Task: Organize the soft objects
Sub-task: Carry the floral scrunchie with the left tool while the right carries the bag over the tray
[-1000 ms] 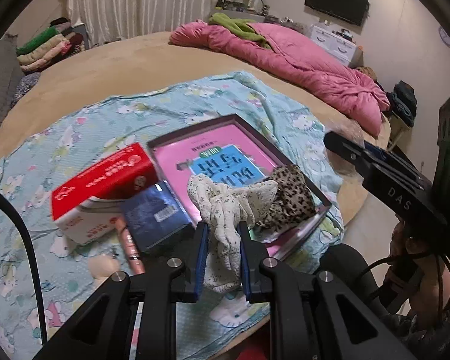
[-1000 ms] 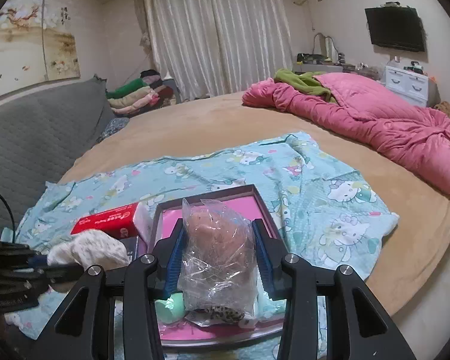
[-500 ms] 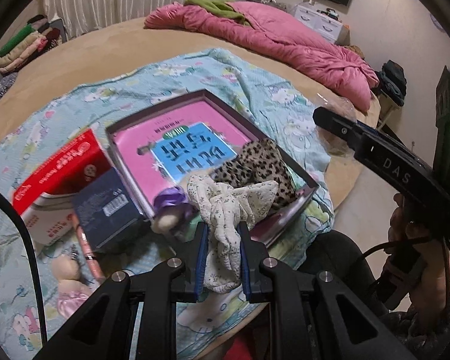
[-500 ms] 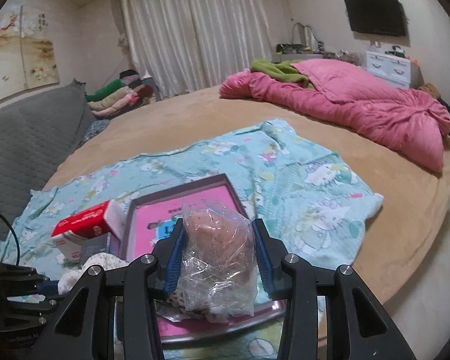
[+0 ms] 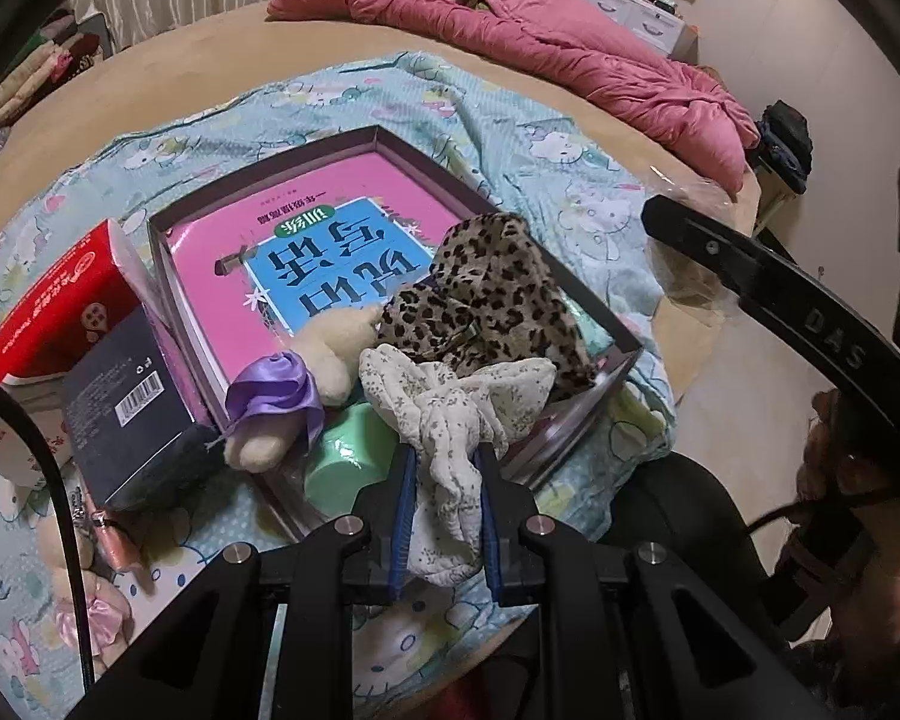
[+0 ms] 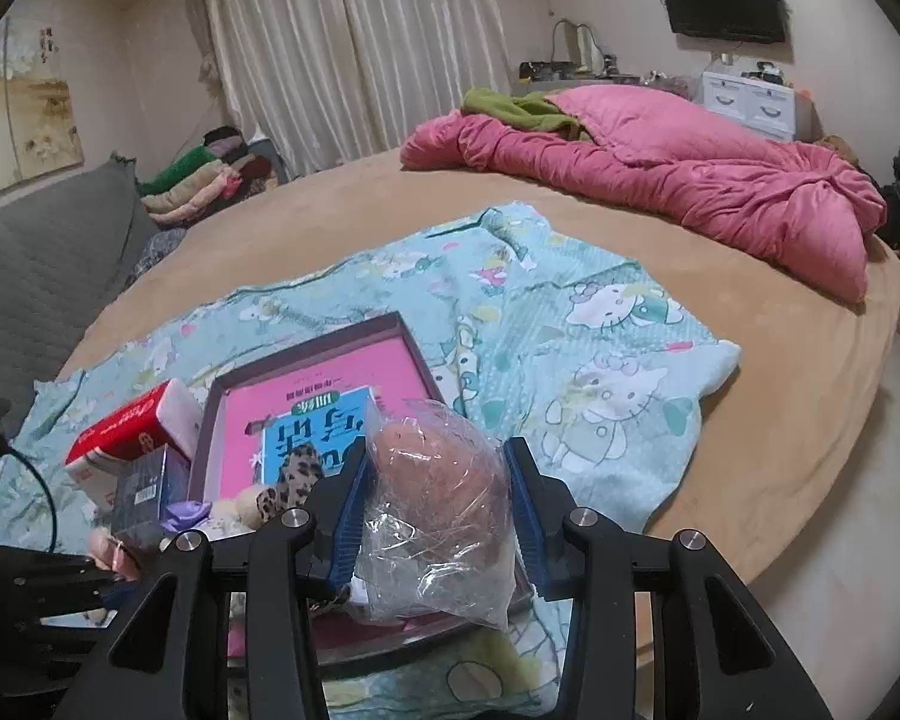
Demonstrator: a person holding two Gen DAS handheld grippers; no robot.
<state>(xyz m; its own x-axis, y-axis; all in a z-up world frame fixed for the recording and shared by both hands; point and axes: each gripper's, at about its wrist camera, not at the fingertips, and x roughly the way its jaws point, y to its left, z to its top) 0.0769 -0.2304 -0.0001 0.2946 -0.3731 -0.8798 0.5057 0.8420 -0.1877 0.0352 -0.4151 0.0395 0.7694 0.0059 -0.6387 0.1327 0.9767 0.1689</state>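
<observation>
We're in a home bedroom: a big round bed with a tan cover (image 6: 750, 420) fills the room, a crumpled pink quilt (image 6: 660, 180) lies heaped at its far side, and a light-blue cartoon-cat sheet (image 6: 570, 348) spreads over the near half. Long pale pleated curtains (image 6: 354, 54) hang behind, a black flat television (image 6: 723, 3) sits on the wall above a white drawer unit (image 6: 750, 102), and folded clothes (image 6: 204, 180) are stacked beside a grey quilted headboard (image 6: 36, 276).

Thin floral cloth (image 5: 450, 420), soft and matt, is lying beside furry leopard-print fabric (image 5: 486, 300). Crinkled clear plastic bag (image 6: 438, 516) is catching glossy highlights. Pink book (image 5: 306, 240) is showing a smooth paper cover; purple ribbon (image 5: 276, 390) is gleaming like satin.
</observation>
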